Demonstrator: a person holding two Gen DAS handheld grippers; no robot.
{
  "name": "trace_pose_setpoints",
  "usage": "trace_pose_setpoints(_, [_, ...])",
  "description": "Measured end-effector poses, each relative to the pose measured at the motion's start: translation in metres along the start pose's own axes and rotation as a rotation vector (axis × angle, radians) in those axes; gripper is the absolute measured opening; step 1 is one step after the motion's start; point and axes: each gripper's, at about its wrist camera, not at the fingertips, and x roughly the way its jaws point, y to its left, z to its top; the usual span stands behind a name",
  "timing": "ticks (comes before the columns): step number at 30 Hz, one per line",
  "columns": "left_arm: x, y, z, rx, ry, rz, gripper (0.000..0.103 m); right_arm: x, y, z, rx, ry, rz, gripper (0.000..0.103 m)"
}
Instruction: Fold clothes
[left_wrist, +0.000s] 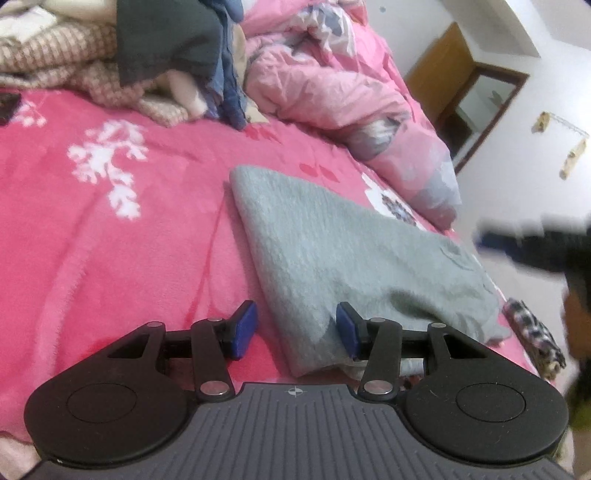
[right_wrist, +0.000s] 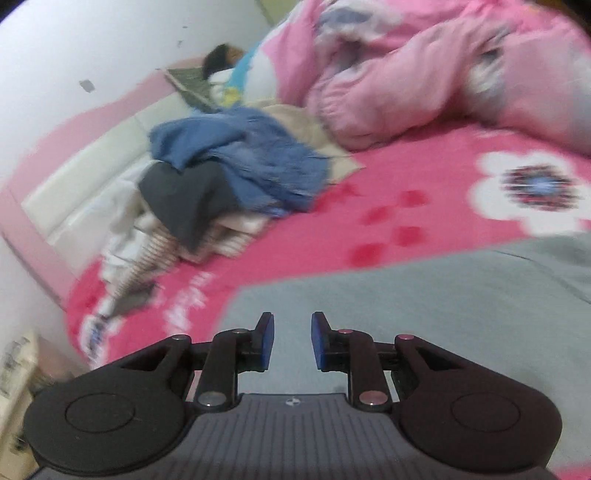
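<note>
The grey top (left_wrist: 354, 258) lies partly folded on the bed (left_wrist: 92, 240), at one o'clock from the left gripper (left_wrist: 297, 330), whose half-open jaws straddle its near corner ungripped, probably readying the next fold. The right gripper (right_wrist: 292, 341) hovers over it, jaws narrowly parted, empty.

— Item under inspection?

— One grey garment (left_wrist: 332, 251), soft fuzzy knit, lying on the pink flowered bed (left_wrist: 110, 240).

— Condition?

— Partly folded. The far end is flat with a clean rounded corner; the near end is rumpled and bunched, with a loose fold sagging at the bed's edge.

— Orientation?

— From the left wrist view it runs diagonally, narrow end away. From the right wrist view its flat grey surface (right_wrist: 424, 314) fills the lower foreground.
</note>
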Motion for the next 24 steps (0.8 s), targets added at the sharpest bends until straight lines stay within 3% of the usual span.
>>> trace_pose_setpoints(3, [-0.009, -0.013, 0.004, 0.05, -0.039, 0.018, 0.047, -0.026, -0.011, -0.036, -0.005, 0.006, -0.064, 0.024])
trace_pose_setpoints(6, [-0.011, -0.035, 0.006, 0.149, -0.038, 0.019, 0.047, -0.034, -0.006, -0.065, -0.069, 0.013, -0.066, 0.027])
trace_pose_setpoints(14, [0.017, -0.106, -0.021, 0.581, 0.029, 0.061, 0.047, -0.01, 0.027, -0.093, -0.249, 0.078, -0.016, 0.029])
trace_pose_setpoints(18, [0.037, -0.124, -0.038, 0.741, 0.063, 0.088, 0.047, 0.01, 0.022, -0.104, -0.192, 0.157, -0.015, 0.029])
trace_pose_setpoints(24, [0.059, -0.132, -0.039, 0.856, 0.091, 0.109, 0.047, 0.008, 0.011, -0.106, -0.154, 0.103, -0.017, 0.028])
